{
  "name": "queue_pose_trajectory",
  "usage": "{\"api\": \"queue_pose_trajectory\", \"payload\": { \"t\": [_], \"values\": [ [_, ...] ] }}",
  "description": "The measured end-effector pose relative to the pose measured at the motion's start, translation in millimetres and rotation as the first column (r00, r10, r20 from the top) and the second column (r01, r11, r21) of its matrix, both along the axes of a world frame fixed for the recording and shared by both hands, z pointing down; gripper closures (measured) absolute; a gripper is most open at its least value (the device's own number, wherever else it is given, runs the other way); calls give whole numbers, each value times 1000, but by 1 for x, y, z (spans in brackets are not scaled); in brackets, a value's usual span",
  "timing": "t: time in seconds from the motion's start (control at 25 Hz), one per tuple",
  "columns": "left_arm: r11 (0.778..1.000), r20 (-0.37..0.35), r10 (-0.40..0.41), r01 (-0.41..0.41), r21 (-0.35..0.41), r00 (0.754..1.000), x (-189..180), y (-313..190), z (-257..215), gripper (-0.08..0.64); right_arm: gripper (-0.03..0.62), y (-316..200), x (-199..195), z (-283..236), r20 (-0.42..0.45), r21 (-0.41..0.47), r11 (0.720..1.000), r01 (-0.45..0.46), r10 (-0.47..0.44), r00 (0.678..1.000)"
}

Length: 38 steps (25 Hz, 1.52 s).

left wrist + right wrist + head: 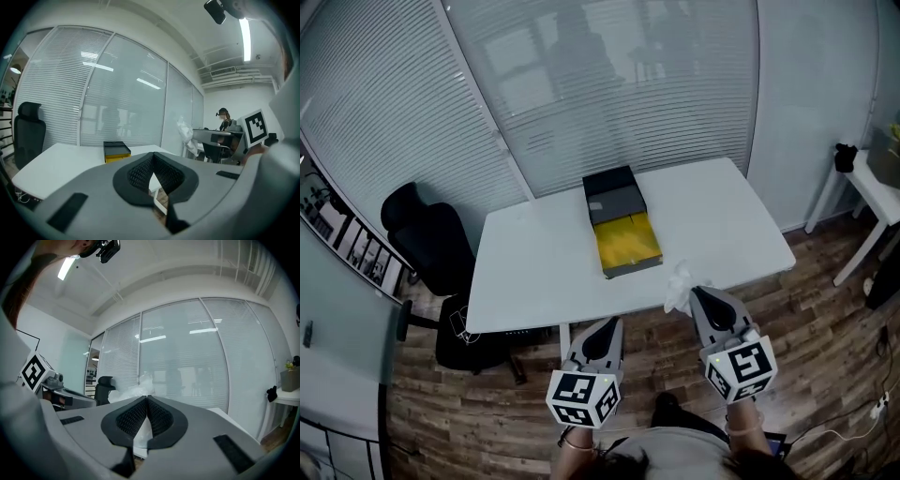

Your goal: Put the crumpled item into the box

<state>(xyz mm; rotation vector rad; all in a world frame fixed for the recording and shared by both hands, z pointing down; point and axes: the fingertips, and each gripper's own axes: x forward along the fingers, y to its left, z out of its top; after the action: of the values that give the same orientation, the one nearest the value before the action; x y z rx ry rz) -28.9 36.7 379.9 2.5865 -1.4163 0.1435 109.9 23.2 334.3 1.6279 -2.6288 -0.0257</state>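
The box [622,223] lies in the middle of the white table [534,262], its black lid folded back and its yellow inside facing up. The crumpled white item [679,284] hangs over the table's front edge, right at the tip of my right gripper [696,292]. That gripper's jaws are shut on it, and the right gripper view shows the crumpled item [133,391] bulging just beyond my right gripper [146,398]. My left gripper [605,324] is held below the front edge, shut and empty. From my left gripper [152,157] the box [116,151] and the crumpled item [184,133] both show.
A black office chair [429,246] stands at the table's left end. Another white table [879,192] is at the far right. Glass walls with blinds close off the back. Wooden floor [825,328] runs in front. A person [224,120] sits far off.
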Motion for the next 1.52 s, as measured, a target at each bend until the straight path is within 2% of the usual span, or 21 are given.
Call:
{"api": "queue_pose_trajectory", "payload": {
  "t": [0.4, 0.72, 1.52],
  "values": [
    [999, -1, -49, 49, 0, 999, 13, -37, 0, 543, 565, -43, 5, 7, 5, -16, 998, 68, -68, 998],
    [998, 7, -66, 66, -24, 998, 17, -49, 10, 543, 565, -60, 7, 18, 24, -39, 996, 84, -83, 996],
    [998, 4, -53, 53, -33, 999, -4, -142, 15, 543, 565, -150, -23, 21, 2, -47, 994, 104, -104, 995]
  ]
}}
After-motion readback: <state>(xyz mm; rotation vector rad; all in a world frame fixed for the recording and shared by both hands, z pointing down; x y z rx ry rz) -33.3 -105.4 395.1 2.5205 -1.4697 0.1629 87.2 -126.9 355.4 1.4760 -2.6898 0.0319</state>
